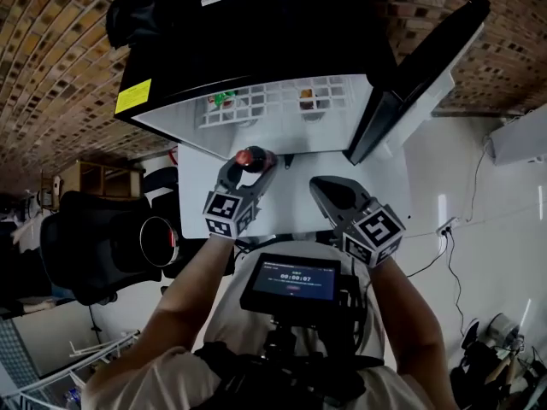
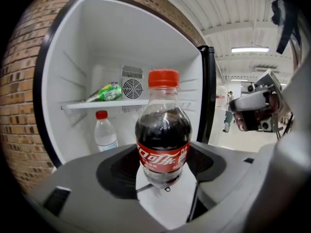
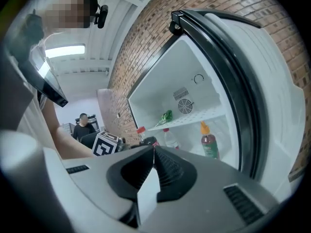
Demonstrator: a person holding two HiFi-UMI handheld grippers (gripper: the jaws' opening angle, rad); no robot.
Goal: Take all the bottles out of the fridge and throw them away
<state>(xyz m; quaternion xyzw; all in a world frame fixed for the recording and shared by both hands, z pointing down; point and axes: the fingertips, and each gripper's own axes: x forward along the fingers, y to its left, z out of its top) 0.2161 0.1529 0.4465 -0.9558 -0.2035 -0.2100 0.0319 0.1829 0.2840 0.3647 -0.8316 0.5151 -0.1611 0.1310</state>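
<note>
The cola bottle (image 2: 163, 130), red-capped and upright, is pinched low on its body between the fingers of the left gripper (image 1: 250, 164), just in front of the open fridge (image 2: 82, 57). Farther in on the left, a clear water bottle (image 2: 103, 132) stands below a white shelf (image 2: 77, 106) that carries a green packet (image 2: 104, 92). An orange-capped bottle (image 3: 209, 142) stands to the right. The right gripper (image 1: 318, 184), near the fridge door (image 1: 427, 67), has its fingers pressed together on nothing.

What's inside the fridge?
A green item lies on the shelf. Below stand a clear bottle with a red cap and an orange-capped bottle. The cola bottle in the left gripper hides part of the bottom.
</note>
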